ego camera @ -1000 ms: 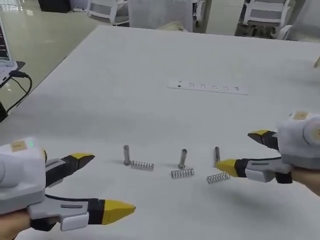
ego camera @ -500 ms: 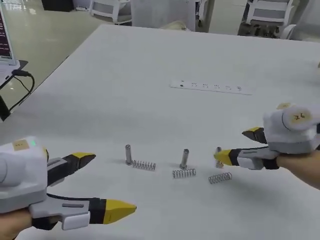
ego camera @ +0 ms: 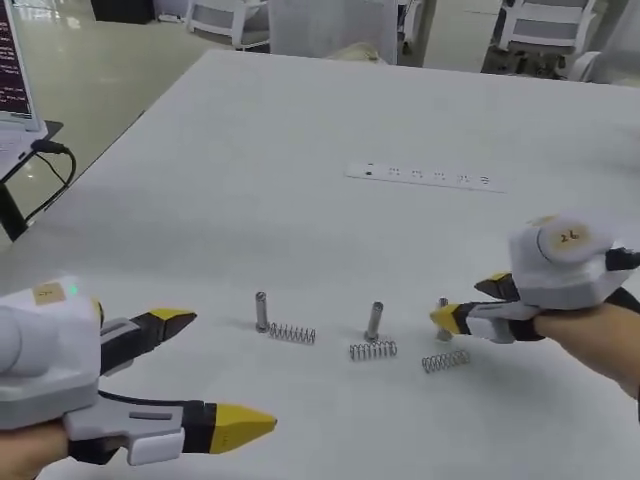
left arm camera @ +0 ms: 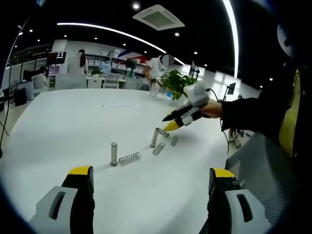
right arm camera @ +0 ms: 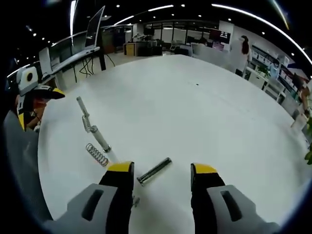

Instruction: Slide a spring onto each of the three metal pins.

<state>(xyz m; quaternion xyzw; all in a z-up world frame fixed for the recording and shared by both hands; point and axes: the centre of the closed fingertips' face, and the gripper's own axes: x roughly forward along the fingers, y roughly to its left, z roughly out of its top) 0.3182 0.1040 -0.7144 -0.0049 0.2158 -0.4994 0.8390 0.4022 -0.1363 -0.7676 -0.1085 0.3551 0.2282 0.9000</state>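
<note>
Three metal pins stand in a row on the white table point(ego camera: 300, 220): left pin point(ego camera: 261, 310), middle pin point(ego camera: 375, 320), right pin point(ego camera: 443, 307). A spring lies by each: point(ego camera: 292, 333), point(ego camera: 373, 350), point(ego camera: 445, 360). My right gripper point(ego camera: 468, 303) is open at the right pin, its lower yellow tip partly covering it. In the right gripper view the right pin point(right arm camera: 154, 171) sits between the open jaws of the right gripper point(right arm camera: 162, 168). My left gripper point(ego camera: 215, 372) hangs open and empty at the near left, well short of the left pin point(left arm camera: 114, 153) and its spring point(left arm camera: 129, 158).
A white power strip point(ego camera: 425, 177) is set flat in the table further back. A laptop point(ego camera: 12, 70) with a black cable point(ego camera: 45, 170) stands off the table's left edge. White chairs point(ego camera: 225, 15) stand beyond the far edge.
My right gripper has moved left and away from me, from beside the right spring up to the right pin, and rolled. The left gripper has stayed put, open.
</note>
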